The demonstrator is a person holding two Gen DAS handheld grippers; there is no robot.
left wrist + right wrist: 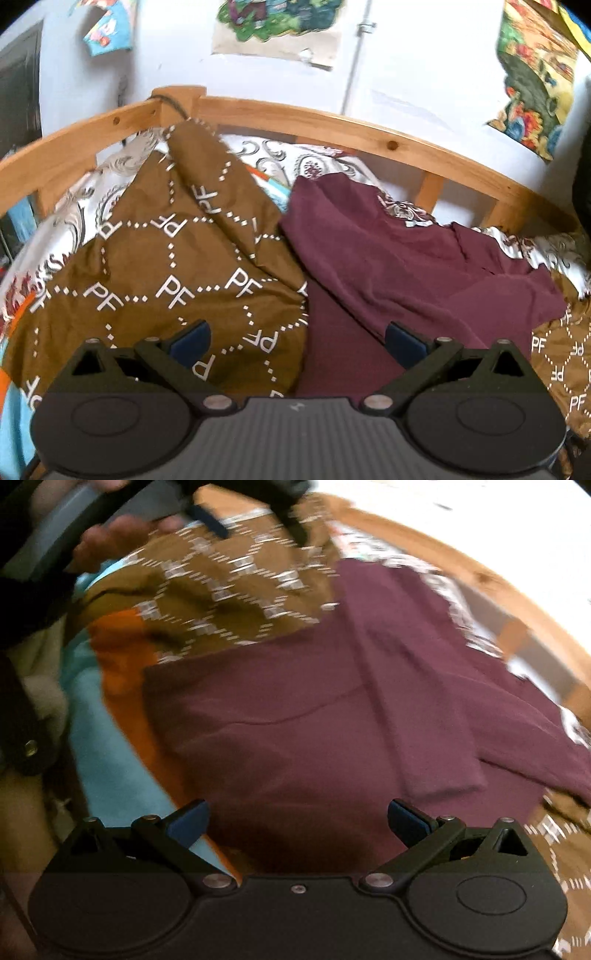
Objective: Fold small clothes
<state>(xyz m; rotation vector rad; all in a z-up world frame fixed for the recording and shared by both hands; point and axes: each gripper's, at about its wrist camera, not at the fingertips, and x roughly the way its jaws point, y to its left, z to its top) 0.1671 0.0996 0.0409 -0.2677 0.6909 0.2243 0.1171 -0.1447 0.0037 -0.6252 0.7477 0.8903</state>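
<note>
A maroon garment [406,258] lies spread on the bed, partly folded, with a sleeve across it in the right wrist view [314,709]. A brown cloth with white "PF" print [177,258] lies bunched to its left and shows in the right wrist view [229,590]. My left gripper [297,338] is open and empty, above the border between the brown cloth and the maroon garment. My right gripper [297,818] is open and empty over the near part of the maroon garment. The left gripper also shows at the top left of the blurred right wrist view [255,524].
A wooden bed rail [332,125] curves behind the clothes, with a white wall and posters beyond. A patterned white sheet [273,158] covers the bed. Orange and light-blue cloth [110,709] lies left of the maroon garment.
</note>
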